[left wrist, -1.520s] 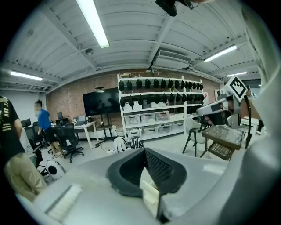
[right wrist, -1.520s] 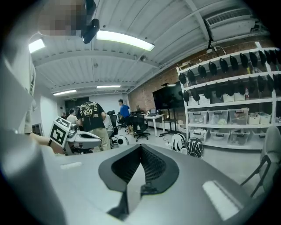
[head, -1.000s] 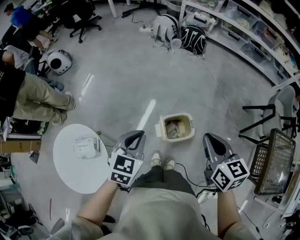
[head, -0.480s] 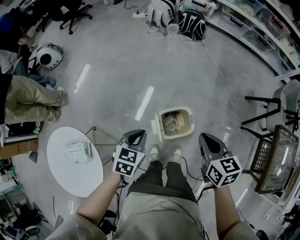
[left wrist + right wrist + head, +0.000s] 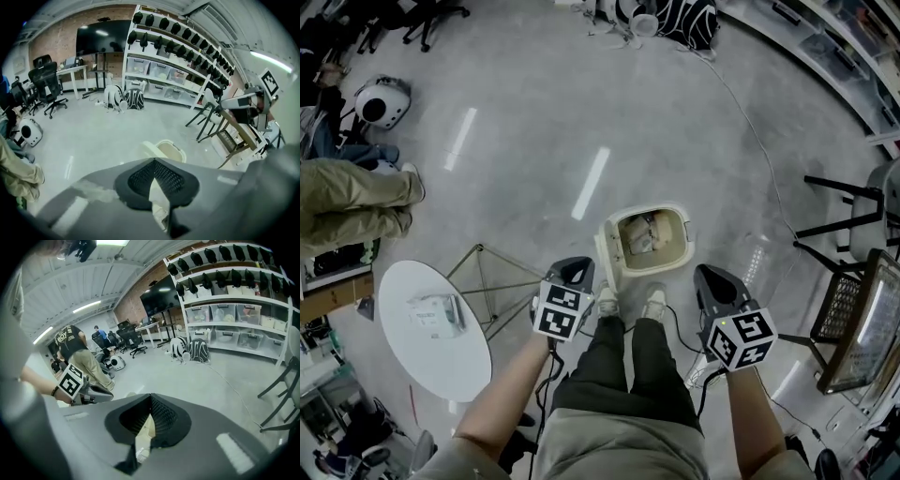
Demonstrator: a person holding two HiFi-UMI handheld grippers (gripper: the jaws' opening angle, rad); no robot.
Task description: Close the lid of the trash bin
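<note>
The cream trash bin [image 5: 654, 240] stands on the grey floor just ahead of the person's shoes, with waste showing inside. Its lid [image 5: 607, 259] is swung open and stands along the bin's left side. In the left gripper view the bin [image 5: 169, 150] and its lid [image 5: 150, 148] lie just beyond the jaws. My left gripper [image 5: 576, 271] hovers close to the lid's near left, jaws shut and holding nothing. My right gripper [image 5: 711, 277] hangs to the near right of the bin, also shut and holding nothing. Their jaw tips [image 5: 153, 161] [image 5: 150, 397] meet.
A round white table [image 5: 431, 328] with a folding frame stands at the left. Another person's legs [image 5: 356, 202] lie farther left. Black chairs [image 5: 853, 220] and a wire rack [image 5: 855, 323] stand at the right. A cable [image 5: 750, 141] runs across the floor; bags [image 5: 675, 14] sit far ahead.
The person has stepped forward: the bin now sits right at the shoes, and both grippers are nearer to it. The lid is still open and both grippers stay shut.
</note>
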